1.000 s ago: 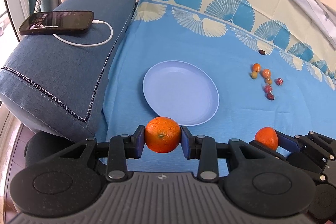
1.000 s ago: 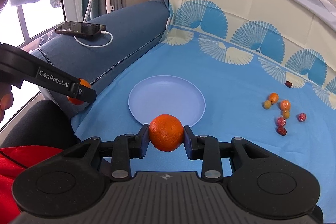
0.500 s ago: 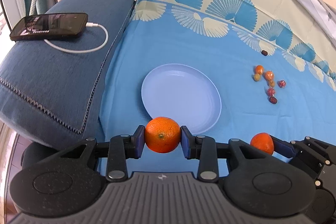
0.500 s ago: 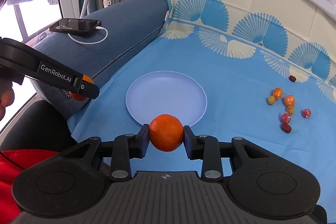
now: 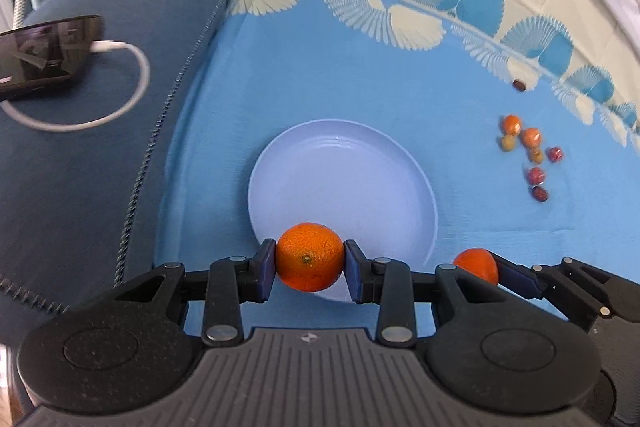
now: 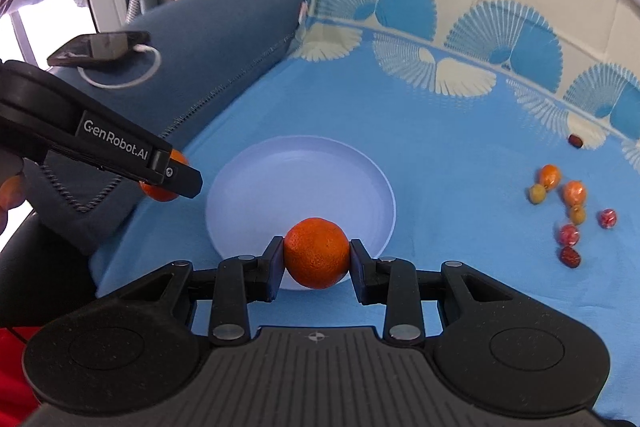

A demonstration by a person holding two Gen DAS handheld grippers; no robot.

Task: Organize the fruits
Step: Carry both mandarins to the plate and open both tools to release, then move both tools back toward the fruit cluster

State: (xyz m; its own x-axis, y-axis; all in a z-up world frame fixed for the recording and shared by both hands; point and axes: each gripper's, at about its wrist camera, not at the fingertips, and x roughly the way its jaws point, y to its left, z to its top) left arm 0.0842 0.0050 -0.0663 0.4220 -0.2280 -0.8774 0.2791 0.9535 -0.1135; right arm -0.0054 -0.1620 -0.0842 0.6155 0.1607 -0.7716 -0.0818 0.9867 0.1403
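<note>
left gripper (image 5: 310, 262) fingers clamp an orange (image 5: 309, 255) | right gripper (image 6: 317, 254) fingers clamp second orange (image 6: 316, 252) | plate (image 5: 280, 163) beyond fingertips bare | small fruits (image 5: 529, 155) unsorted, farther right

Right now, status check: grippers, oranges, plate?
Left gripper shut on one orange; right gripper shut on second orange. Plate bare, just ahead. Small fruits off right, nothing in the way.

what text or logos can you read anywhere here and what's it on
"GenRobot.AI": white lettering on the side of the left gripper, seen in the right wrist view.
The phone screen shows shapes too blurred to read.
No other text is visible.
</note>
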